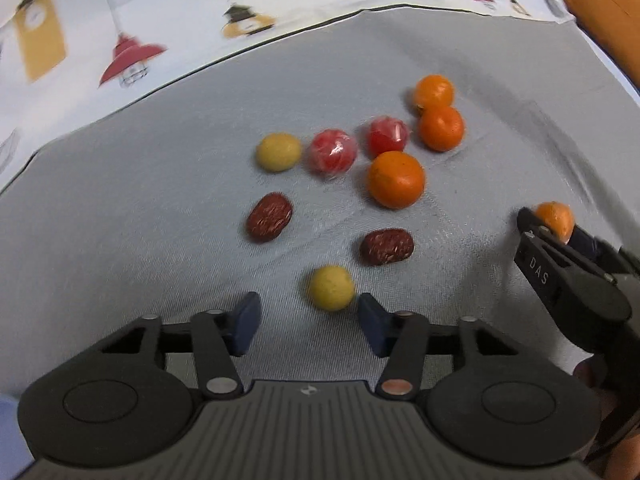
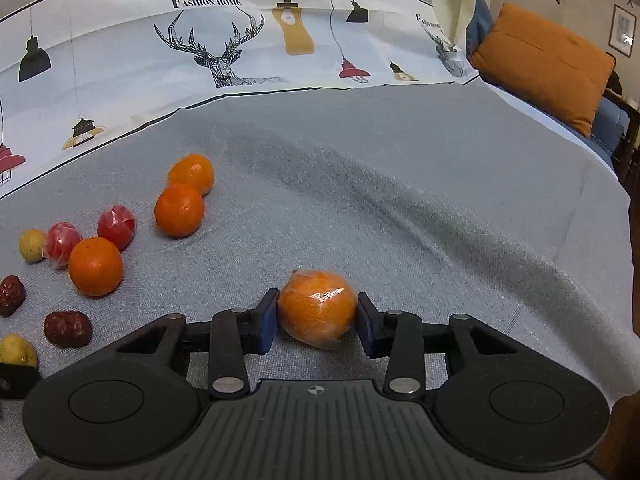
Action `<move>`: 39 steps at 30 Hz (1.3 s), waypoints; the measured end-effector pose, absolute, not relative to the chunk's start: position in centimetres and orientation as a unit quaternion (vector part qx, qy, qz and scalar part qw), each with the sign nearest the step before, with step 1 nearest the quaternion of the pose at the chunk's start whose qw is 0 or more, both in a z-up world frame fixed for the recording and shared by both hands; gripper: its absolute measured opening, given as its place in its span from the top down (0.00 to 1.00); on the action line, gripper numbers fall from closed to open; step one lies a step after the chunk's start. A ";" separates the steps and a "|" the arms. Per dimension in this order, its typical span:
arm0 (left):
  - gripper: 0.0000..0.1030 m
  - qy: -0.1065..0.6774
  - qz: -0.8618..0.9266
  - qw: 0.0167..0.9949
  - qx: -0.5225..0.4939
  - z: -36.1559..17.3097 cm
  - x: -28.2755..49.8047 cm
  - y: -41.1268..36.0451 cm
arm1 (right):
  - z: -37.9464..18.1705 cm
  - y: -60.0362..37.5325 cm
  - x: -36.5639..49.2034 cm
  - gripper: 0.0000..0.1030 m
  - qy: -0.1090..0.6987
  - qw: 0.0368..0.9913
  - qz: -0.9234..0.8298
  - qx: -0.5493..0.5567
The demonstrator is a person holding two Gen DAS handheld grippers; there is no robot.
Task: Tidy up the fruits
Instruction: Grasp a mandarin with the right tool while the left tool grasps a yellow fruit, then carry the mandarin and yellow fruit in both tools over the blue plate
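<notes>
right wrist view shows your right gripper (image 2: 317, 318) clamped on a plastic-wrapped orange (image 2: 317, 307), both blue pads pressed against its sides, low over the grey cloth (image 2: 400, 208) and well apart from the other fruit. so the step in hand looks like sorting the oranges: this one is gripped and ready to be carried.

left wrist view has your left gripper (image 1: 308, 320) with its jaws partly apart and nothing pinched; a yellow fruit (image 1: 331, 288) lies just ahead of the tips, roughly between them but untouched by either pad. beyond it sit two dark red dates (image 1: 269, 217), a second yellow fruit (image 1: 279, 151), two wrapped red fruits (image 1: 333, 155) and three bare oranges (image 1: 396, 179) clustered together.

next, judge where the orange group belongs, likely beside those three oranges, and bring the wrapped one there gently, since the film looks slippery. with your left, lower and centre on the yellow fruit before closing; it is round and could roll off the pads.
</notes>
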State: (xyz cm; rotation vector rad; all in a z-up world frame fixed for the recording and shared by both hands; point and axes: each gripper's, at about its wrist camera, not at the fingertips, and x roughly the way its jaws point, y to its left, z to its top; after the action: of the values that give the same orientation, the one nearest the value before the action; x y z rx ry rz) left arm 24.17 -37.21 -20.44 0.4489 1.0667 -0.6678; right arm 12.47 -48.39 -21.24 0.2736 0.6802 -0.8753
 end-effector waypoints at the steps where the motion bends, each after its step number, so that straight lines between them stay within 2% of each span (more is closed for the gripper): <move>1: 0.51 0.484 -0.323 0.787 0.205 -20.3 24.1 -37.2 | -21.0 -48.2 12.4 0.58 0.320 0.842 -0.416 0.126; 2: 0.75 0.481 -0.334 0.785 0.203 -20.3 24.2 -37.2 | -21.0 -48.1 12.4 0.58 0.320 0.842 -0.416 0.123; 6: 0.76 0.468 -0.338 0.794 0.190 -19.3 23.8 -36.2 | -20.8 -48.0 12.2 0.61 0.318 0.843 -0.417 0.119; 10: 0.76 0.466 -0.325 0.806 0.164 -15.6 21.8 -32.5 | -19.4 -47.4 11.1 0.61 0.285 0.848 -0.428 0.127; 14: 0.76 0.459 -0.312 0.822 0.131 -10.8 17.7 -25.1 | -14.9 -43.6 7.3 0.61 0.244 0.877 -0.384 0.155; 18: 0.76 0.467 -0.297 0.827 0.101 -6.4 13.0 -17.0 | -10.8 -36.8 1.6 0.61 0.264 0.913 -0.254 0.177; 25: 0.76 0.468 -0.225 0.851 0.085 -2.7 6.5 -6.9 | -5.4 -26.8 -5.5 0.61 0.278 0.943 -0.127 0.131; 33: 0.76 0.434 -0.220 0.873 0.044 -0.2 0.6 -2.2 | -0.9 -19.8 -9.8 0.61 0.233 0.969 -0.060 0.061; 39: 0.76 0.407 -0.231 0.882 0.048 1.3 -2.5 -1.0 | 0.1 -17.1 -12.2 0.61 0.224 0.972 -0.042 0.058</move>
State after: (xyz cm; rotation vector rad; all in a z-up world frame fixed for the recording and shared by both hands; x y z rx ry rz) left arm -2.48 -1.04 1.26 0.0992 0.8482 -0.4820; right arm -12.21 -17.06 0.06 0.1166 0.4525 -0.0841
